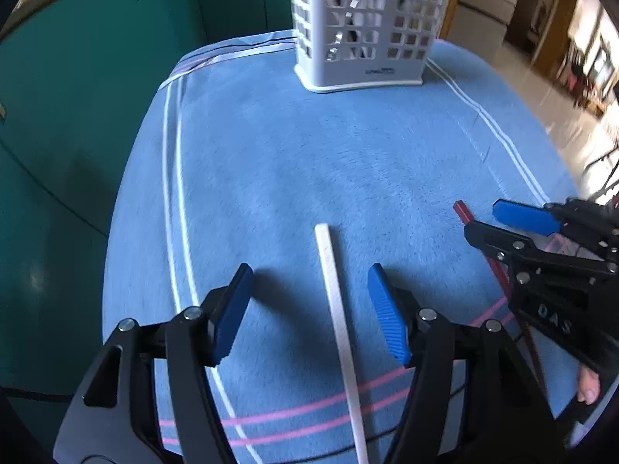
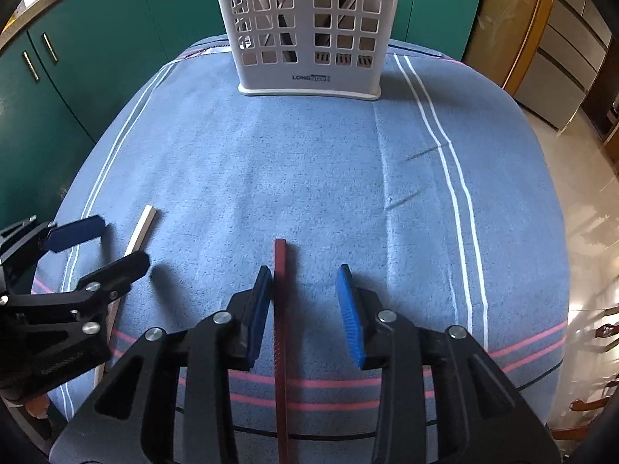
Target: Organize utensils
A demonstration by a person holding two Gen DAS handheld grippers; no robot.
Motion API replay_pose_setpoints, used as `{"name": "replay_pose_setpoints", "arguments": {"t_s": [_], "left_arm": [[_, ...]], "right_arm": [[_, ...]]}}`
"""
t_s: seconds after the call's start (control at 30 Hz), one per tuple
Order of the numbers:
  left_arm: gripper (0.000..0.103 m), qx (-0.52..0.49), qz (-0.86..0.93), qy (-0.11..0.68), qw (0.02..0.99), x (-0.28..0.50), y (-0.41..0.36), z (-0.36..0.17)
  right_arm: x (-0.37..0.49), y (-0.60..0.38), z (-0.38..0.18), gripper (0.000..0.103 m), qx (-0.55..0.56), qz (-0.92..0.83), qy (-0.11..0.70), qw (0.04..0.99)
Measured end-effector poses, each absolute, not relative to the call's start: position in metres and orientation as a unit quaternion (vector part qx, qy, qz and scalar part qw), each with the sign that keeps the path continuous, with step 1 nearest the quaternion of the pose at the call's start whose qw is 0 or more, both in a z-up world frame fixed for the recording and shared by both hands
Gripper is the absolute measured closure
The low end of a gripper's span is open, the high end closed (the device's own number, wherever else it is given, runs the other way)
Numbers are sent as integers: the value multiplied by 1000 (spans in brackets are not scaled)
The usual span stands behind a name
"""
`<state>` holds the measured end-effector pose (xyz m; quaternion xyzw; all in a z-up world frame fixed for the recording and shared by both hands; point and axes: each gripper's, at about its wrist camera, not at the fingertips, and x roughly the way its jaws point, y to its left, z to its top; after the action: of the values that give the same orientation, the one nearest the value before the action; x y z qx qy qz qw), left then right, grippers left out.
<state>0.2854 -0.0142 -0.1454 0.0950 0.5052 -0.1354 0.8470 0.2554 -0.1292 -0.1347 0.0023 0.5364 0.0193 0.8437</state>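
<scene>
Hovering our left gripper [image 1: 309,309] wide open around the white chopstick [image 1: 336,317], gripping nothing | right gripper [image 2: 305,309] partly open, red chopstick [image 2: 280,309] against its left pad, not clamped | both lie on the blue towel [image 2: 309,174] | white utensil caddy [image 2: 309,27] stands well apart at the far edge, nothing between.

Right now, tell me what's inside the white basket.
Through the holes of the white basket, a few slanted utensil handles show, some pale, some dark. Its walls cover most of them, so their kind and number cannot be told.
</scene>
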Motion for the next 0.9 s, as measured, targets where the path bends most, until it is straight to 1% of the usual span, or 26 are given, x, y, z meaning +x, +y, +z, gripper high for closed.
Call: {"name": "replay_pose_setpoints", "arguments": {"t_s": [0.1, 0.17, 0.23, 0.27, 0.33, 0.43, 0.5, 0.53, 0.57, 0.6, 0.63, 0.7, 0.73, 0.8, 0.83, 0.87, 0.9], "left_arm": [[43, 102, -134, 510, 844, 292, -21, -144], [47, 102, -132, 511, 843, 295, -23, -144], [54, 101, -136, 511, 843, 296, -25, -143], [55, 101, -137, 511, 842, 296, -26, -143], [62, 98, -139, 512, 842, 296, -27, -143], [63, 101, -138, 512, 842, 296, -30, -143], [63, 97, -137, 512, 842, 296, -30, -143], [66, 95, -136, 512, 843, 296, -29, -143], [69, 92, -135, 512, 843, 295, -28, -143], [75, 88, -131, 513, 844, 295, -26, -142], [76, 81, -129, 515, 843, 295, -24, -142], [76, 74, -131, 517, 843, 295, -21, -142], [74, 76, -131, 517, 843, 296, -22, -142], [68, 82, -130, 518, 841, 297, -25, -143], [65, 86, -128, 518, 841, 297, -27, -143], [64, 93, -126, 517, 842, 298, -30, -143], [62, 97, -123, 516, 842, 298, -32, -143]], "right_arm": [[255, -130, -135, 62, -1, 18, 538, 843], [254, -132, -135, 62, 0, 20, 537, 843], [253, -134, -135, 62, -1, 22, 537, 843], [254, -135, -135, 62, -3, 23, 537, 843], [254, -134, -135, 62, -7, 26, 537, 843], [256, -133, -135, 62, -10, 31, 538, 842], [258, -133, -134, 75, -4, 35, 536, 844], [257, -135, -134, 92, 2, 33, 536, 843], [258, -139, -134, 95, 9, 30, 538, 842], [257, -144, -134, 95, 22, 26, 540, 841], [256, -148, -134, 95, 25, 21, 540, 841], [254, -151, -134, 95, 23, 20, 539, 842], [254, -151, -134, 95, 25, 22, 540, 841], [254, -150, -133, 87, 22, 22, 543, 839], [254, -149, -132, 77, 15, 20, 542, 840], [255, -147, -133, 75, 6, 18, 542, 840], [256, -144, -135, 75, -4, 17, 545, 838]]}}
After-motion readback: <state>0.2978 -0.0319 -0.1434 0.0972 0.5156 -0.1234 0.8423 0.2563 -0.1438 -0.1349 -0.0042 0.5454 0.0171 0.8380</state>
